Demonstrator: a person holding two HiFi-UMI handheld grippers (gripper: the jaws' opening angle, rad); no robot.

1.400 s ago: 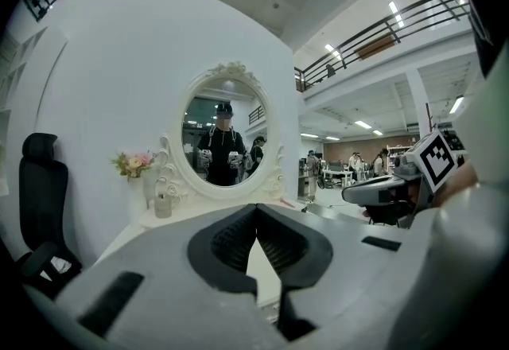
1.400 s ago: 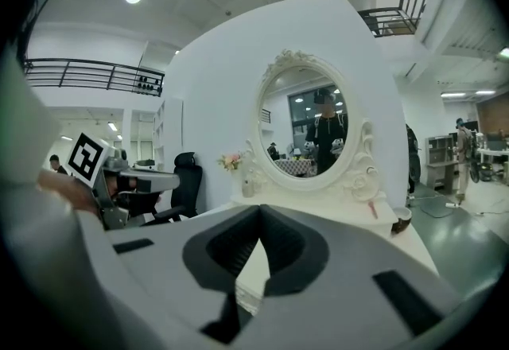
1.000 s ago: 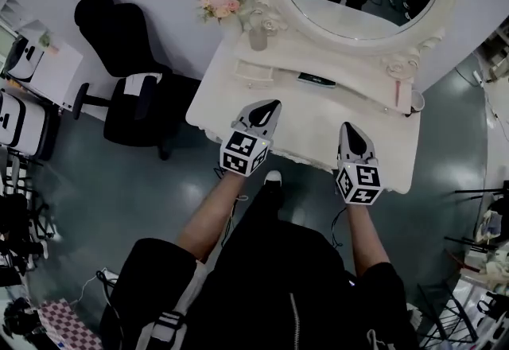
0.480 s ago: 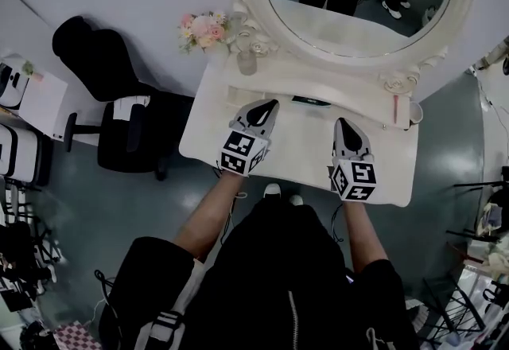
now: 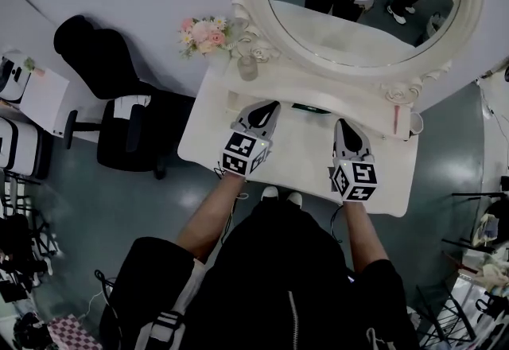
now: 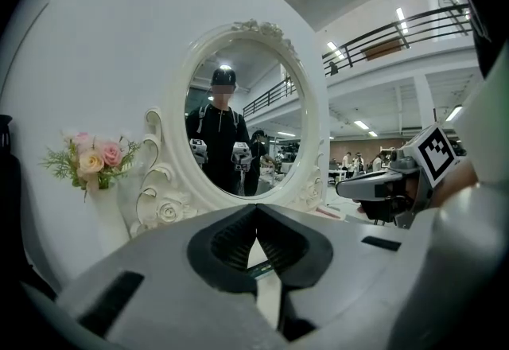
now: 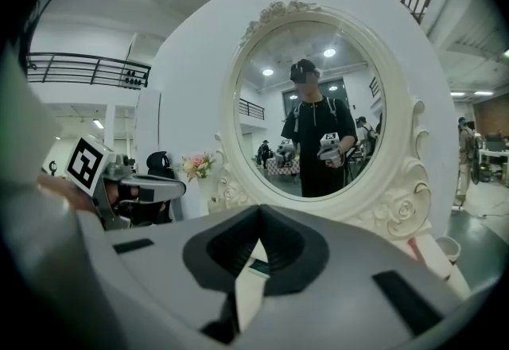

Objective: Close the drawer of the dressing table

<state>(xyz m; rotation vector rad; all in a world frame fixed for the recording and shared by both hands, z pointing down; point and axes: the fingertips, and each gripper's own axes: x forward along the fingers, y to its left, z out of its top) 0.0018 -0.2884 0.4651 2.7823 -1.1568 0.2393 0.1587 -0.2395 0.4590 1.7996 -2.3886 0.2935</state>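
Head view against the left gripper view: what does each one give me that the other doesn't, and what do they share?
Only the head view: the black chair left of the dressing table, the grey floor and the person's forearms. Only the left gripper view: the left gripper seen head-on, jaw tips together with nothing between them, plus the balcony railing and ceiling lights. Both: the oval mirror, the flowers at its left, and the right gripper.
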